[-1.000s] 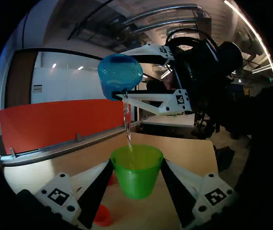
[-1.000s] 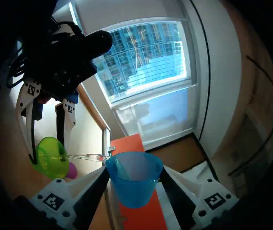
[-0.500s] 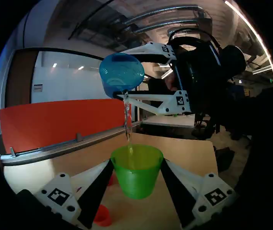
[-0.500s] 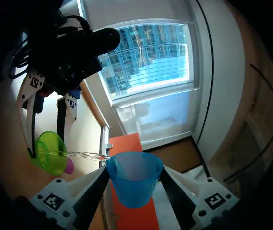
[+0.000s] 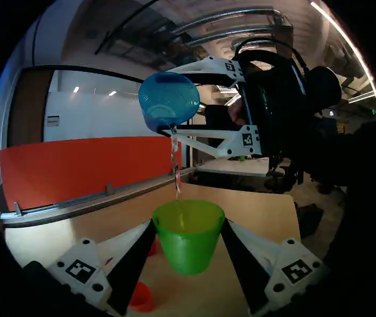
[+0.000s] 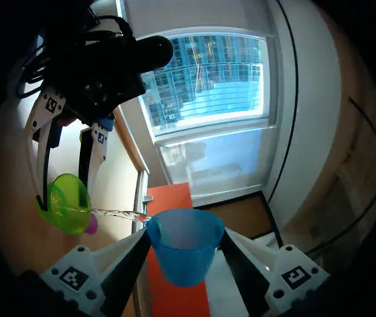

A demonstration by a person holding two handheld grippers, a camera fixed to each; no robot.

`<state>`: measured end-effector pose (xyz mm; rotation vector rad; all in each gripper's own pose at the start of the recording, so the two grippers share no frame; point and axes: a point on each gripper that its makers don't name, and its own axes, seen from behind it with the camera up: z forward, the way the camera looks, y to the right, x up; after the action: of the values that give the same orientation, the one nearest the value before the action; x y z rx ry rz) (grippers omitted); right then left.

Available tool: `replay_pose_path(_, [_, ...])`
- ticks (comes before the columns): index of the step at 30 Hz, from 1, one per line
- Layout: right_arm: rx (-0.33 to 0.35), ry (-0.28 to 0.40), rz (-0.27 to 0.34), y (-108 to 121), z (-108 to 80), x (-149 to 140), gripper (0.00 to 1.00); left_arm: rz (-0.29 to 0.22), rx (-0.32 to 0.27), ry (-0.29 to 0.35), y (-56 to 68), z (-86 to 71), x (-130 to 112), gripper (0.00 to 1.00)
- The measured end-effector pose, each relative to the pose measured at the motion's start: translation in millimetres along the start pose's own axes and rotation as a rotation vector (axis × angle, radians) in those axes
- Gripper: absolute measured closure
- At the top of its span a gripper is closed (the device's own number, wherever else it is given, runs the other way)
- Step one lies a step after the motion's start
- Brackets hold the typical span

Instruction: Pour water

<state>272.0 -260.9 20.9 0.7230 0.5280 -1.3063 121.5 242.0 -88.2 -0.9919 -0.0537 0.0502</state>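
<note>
In the left gripper view my left gripper (image 5: 188, 240) is shut on an upright green cup (image 5: 189, 243) held above the wooden table (image 5: 262, 208). Above it the right gripper (image 5: 201, 105) holds a blue cup (image 5: 168, 101) tipped over on its side, and a thin stream of water (image 5: 175, 166) falls from its rim into the green cup. In the right gripper view my right gripper (image 6: 185, 248) is shut on the blue cup (image 6: 184, 245). The stream (image 6: 116, 213) runs from its rim to the green cup (image 6: 65, 203), which sits between the left gripper's fingers (image 6: 45, 153).
An orange partition (image 5: 76, 166) with a metal rail (image 5: 92, 198) borders the table's far side. Small red objects (image 5: 141, 296) lie on the table under the left gripper. A purple object (image 6: 91, 224) shows beside the green cup. A large window (image 6: 209, 84) lies beyond.
The blue cup has tipped a little further and shifted slightly up and right in the left gripper view. The stream has thinned. The green cup has stayed put.
</note>
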Motion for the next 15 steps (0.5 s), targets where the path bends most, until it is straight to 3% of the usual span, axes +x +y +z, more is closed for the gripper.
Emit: replay_pose_path(15, [-0.012, -0.002, -0.06, 5.6, 1.9, 5.4, 0.1, 0.0, -0.003, 0.0, -0.7, 0.9, -0.1, 0.14])
